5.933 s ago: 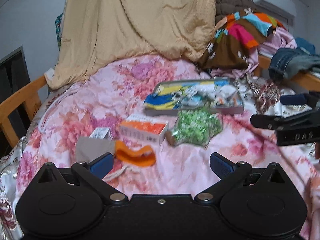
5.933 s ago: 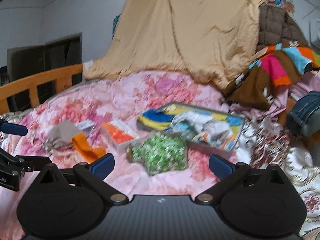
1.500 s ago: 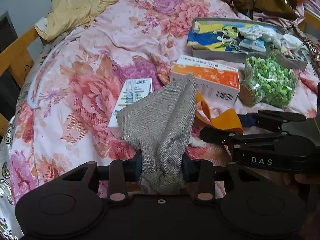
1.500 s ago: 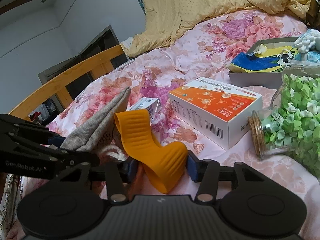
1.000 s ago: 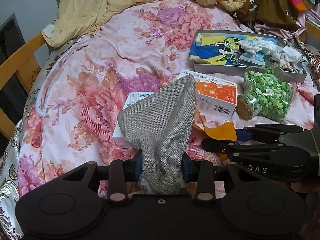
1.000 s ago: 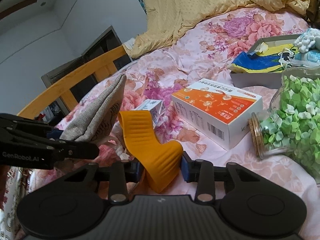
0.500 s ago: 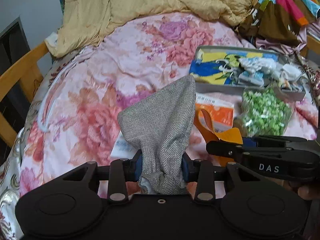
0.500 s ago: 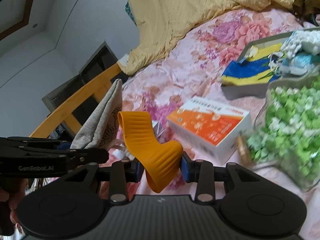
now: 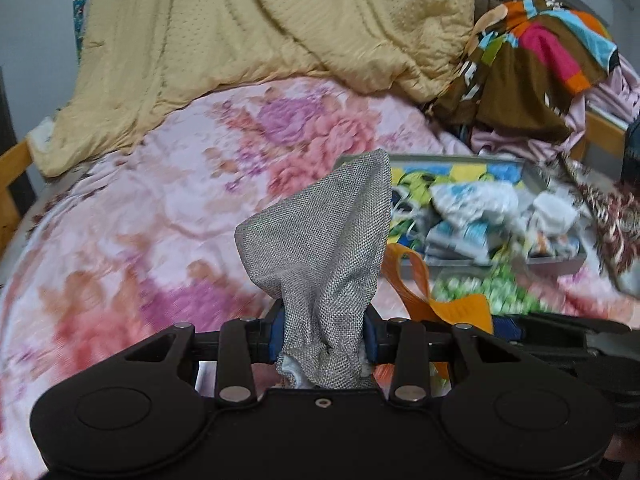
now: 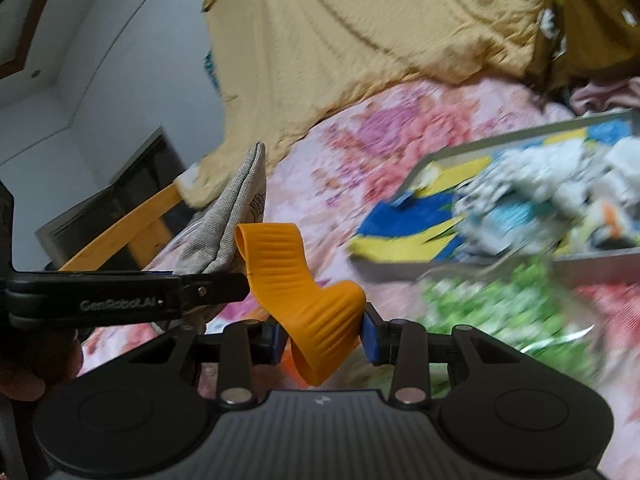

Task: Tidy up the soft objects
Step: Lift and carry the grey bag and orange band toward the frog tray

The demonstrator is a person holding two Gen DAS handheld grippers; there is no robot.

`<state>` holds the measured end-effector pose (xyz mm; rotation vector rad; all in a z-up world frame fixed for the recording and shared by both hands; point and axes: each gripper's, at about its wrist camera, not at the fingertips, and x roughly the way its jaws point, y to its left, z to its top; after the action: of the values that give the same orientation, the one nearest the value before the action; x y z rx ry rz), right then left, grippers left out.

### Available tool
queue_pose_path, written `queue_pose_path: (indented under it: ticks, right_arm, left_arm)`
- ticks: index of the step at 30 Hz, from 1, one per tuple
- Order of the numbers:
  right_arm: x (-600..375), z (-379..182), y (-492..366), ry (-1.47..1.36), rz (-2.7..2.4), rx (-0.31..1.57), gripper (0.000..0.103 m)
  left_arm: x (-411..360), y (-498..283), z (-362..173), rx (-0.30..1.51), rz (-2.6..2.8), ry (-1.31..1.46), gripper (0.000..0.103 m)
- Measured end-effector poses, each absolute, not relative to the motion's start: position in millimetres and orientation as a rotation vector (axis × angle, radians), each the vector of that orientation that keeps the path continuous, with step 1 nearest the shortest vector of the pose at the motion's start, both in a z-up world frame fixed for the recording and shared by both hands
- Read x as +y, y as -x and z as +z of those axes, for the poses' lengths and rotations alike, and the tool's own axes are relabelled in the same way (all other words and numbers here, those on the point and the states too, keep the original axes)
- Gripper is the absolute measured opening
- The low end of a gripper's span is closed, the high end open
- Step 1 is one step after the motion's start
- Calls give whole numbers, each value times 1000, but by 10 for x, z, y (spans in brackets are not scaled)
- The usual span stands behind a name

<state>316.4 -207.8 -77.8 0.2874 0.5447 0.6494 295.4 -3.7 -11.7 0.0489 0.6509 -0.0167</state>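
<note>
My left gripper (image 9: 323,339) is shut on a grey woven cloth pouch (image 9: 320,248), held up above the floral bed cover (image 9: 132,216). The pouch also shows in the right wrist view (image 10: 232,224), left of centre. My right gripper (image 10: 323,338) is shut on a curled orange ribbed band (image 10: 304,296), also lifted. The band shows in the left wrist view (image 9: 440,296) just right of the pouch. The two grippers are side by side, close together.
A grey tray (image 9: 556,265) with blue-yellow and white soft items lies ahead right; it also shows in the right wrist view (image 10: 460,148). A jar of green pieces (image 10: 500,304) lies before it. A tan quilt (image 9: 260,40) and colourful clothes (image 9: 536,60) pile behind. A wooden bed rail (image 10: 128,232) runs left.
Both grippers have lifted higher with the pouch and the band and tilted up toward the tray and quilt. The orange box has dropped out of view.
</note>
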Motion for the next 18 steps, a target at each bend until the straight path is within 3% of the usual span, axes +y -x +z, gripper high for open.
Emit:
queue_pose_path:
  ticks: [18]
  right_arm:
    - [-2579,-264,-4054,-54,414,504,42]
  left_arm:
    - [-587,-4446,-581,609,-35,101,40]
